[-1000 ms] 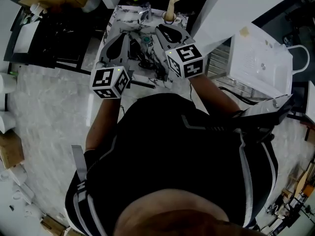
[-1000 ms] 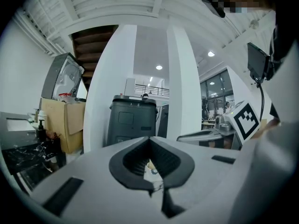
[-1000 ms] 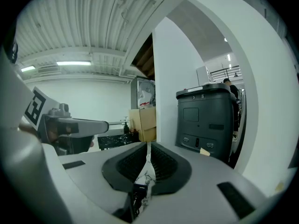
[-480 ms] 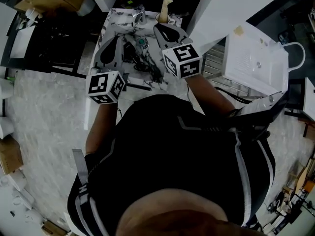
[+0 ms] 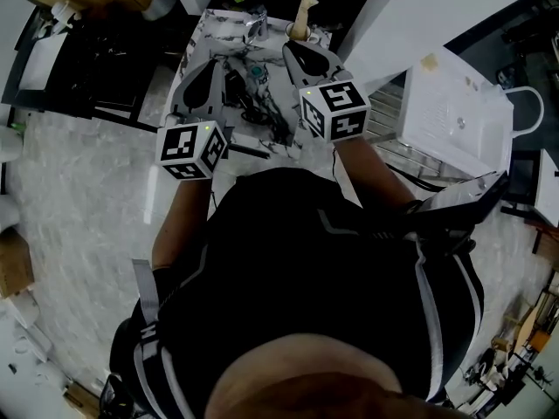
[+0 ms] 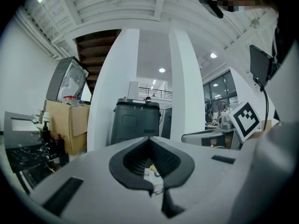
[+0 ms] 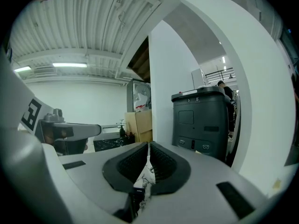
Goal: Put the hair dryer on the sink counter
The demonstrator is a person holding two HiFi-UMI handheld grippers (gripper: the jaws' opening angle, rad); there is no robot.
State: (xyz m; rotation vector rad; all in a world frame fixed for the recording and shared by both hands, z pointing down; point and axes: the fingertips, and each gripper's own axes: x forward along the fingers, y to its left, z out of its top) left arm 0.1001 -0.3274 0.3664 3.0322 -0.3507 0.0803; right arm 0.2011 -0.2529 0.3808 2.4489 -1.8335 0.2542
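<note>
Left gripper (image 5: 211, 68) and right gripper (image 5: 293, 47) both have jaws pressed together, above the marble counter (image 5: 200, 28), upper centre.

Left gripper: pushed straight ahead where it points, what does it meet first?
Probably the dark grey bin, which stands dead ahead of the left gripper in its own view. Nothing nearer shows in that line, though depth is unclear.

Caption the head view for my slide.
Left gripper and right gripper, both shut, hover above a marble sink counter where the black hair dryer lies.
</note>
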